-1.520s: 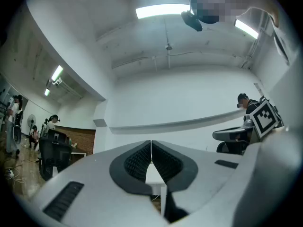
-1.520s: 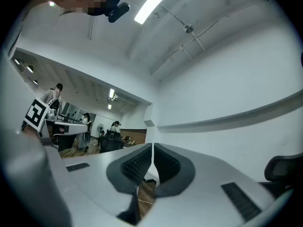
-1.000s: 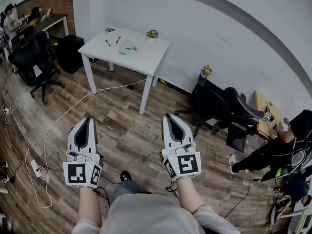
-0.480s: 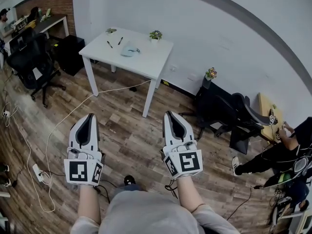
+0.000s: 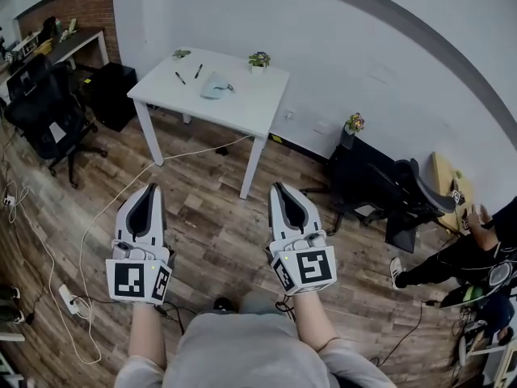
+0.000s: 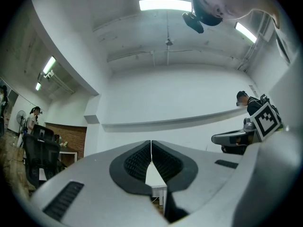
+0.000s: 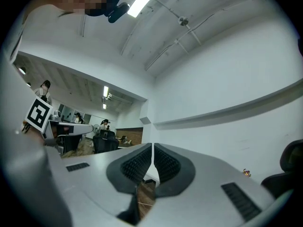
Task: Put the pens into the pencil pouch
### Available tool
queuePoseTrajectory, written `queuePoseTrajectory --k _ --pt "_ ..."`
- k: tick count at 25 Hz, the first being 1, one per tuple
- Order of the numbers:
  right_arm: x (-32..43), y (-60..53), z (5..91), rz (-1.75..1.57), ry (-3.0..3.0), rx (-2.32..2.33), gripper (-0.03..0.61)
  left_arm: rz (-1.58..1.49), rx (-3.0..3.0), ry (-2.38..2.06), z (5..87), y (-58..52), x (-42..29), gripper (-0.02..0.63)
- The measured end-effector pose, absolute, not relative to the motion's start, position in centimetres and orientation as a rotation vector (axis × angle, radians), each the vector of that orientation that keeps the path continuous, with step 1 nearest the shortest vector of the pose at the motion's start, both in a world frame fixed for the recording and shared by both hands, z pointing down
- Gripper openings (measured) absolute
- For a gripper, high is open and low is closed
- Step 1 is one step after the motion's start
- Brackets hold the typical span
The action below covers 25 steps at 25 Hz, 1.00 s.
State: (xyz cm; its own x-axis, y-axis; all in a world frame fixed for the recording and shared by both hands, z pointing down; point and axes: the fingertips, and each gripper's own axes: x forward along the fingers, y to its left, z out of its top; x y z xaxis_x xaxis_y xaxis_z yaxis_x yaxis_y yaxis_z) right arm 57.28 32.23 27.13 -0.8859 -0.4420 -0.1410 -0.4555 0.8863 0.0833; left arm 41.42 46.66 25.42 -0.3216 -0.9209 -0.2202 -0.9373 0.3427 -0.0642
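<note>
A white table (image 5: 242,103) stands against the far wall. On it lie a pale blue-grey pencil pouch (image 5: 214,85) and two dark pens (image 5: 179,78) (image 5: 198,70) to the pouch's left. My left gripper (image 5: 149,191) and right gripper (image 5: 281,189) are held side by side over the wooden floor, well short of the table. Both are shut with nothing between the jaws. In the left gripper view the jaws (image 6: 151,143) meet, with the table's edge (image 6: 158,188) showing below them. In the right gripper view the jaws (image 7: 152,148) meet too.
Two small potted plants (image 5: 259,59) (image 5: 180,53) sit on the table's far side. Black office chairs (image 5: 48,115) (image 5: 388,192) stand left and right. A white cable (image 5: 105,208) runs across the floor to a power strip (image 5: 69,299). A person (image 5: 477,249) sits at far right.
The view has closed in on the white table, which sits lower and larger in the head view. Both grippers stay shut and side by side.
</note>
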Motion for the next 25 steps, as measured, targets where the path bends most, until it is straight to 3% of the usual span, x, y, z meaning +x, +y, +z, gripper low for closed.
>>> queuePoseTrajectory --k 11,25 --pt "53.1 27.6 28.4 0.151 2.966 -0.708 0.035 0.123 -1.686 2.426 27.2 42.7 37.0 0.026" --pt "40.7 14.5 25.6 0.185 2.951 -0.601 0.035 0.102 -1.610 2.423 24.1 30.1 26.3 0.026"
